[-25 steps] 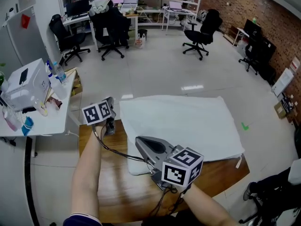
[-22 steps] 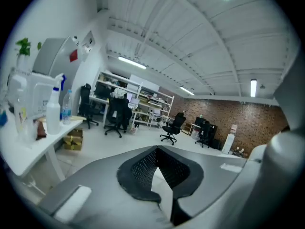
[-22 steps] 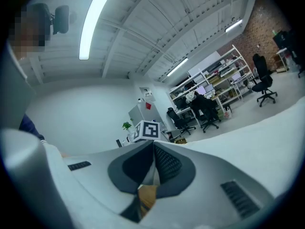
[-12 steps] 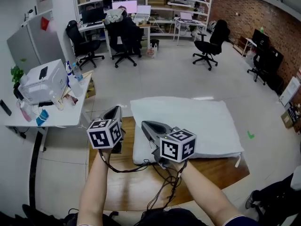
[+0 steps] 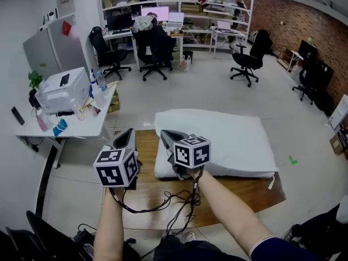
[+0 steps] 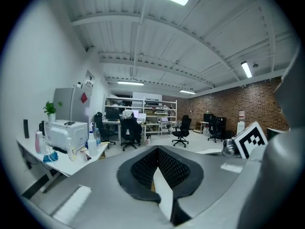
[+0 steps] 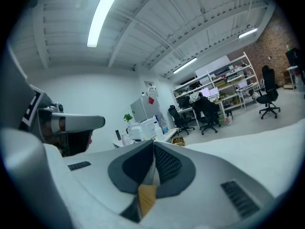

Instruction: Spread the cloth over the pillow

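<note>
2 grippers, 1 in each hand, are at the near left end of a wooden surface (image 5: 239, 192).

Item 1, cloth (image 5: 228, 135): white, lying flat across the top of the pillow (image 5: 160, 170). The pillow is also white and rests on the surface. Its thick near-left corner shows below the cloth; elsewhere the 2 are hard to tell apart.

Item 2, left gripper (image 5: 129, 132): jaws closed together with nothing gripped. It hangs just off the pillow's left edge, over the surface's left rim, apart from the cloth. It points away from the person, toward the open room.

Item 3, right gripper (image 5: 164, 133): jaws closed together. The tips are over the pillow's left edge, close to its near-left corner. In the right gripper view the cloth spreads away on the right, just beside the jaws, and a sliver of white and of wood shows beneath them. Whether any fold is pinched cannot be told.

Item 4, cables (image 5: 163, 203): dark, trailing from both grippers across the near part of the surface.
</note>
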The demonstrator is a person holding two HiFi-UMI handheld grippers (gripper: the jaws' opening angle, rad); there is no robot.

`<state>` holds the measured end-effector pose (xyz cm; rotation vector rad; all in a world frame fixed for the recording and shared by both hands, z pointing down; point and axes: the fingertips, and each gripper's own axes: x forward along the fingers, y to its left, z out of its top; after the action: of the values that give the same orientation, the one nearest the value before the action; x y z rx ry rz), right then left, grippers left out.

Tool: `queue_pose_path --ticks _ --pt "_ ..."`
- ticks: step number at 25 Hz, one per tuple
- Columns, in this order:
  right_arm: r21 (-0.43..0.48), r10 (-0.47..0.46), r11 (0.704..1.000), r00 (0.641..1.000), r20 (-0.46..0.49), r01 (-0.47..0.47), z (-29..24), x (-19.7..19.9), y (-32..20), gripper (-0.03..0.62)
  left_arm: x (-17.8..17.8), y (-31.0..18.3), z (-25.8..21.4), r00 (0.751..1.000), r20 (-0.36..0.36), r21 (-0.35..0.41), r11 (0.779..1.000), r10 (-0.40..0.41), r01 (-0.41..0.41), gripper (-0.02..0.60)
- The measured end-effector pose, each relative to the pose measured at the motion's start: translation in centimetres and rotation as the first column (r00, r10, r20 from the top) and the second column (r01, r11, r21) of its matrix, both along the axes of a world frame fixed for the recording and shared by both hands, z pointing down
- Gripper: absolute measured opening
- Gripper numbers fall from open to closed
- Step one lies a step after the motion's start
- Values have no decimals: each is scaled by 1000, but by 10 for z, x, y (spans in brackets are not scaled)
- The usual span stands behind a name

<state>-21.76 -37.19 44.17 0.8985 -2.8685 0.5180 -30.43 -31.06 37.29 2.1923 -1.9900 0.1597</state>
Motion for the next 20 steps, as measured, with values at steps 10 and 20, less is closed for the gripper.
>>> queue_pose_path --ticks 10,20 --pt "-29 25 999 995 -99 -28 43 -21 20 17 -10 32 -54 999 1 78 996 51 -51 11" --pt "-120 45 990 973 -226 -74 138 -38 39 18 -6 32 24 992 -40 -66 990 121 -124 11"
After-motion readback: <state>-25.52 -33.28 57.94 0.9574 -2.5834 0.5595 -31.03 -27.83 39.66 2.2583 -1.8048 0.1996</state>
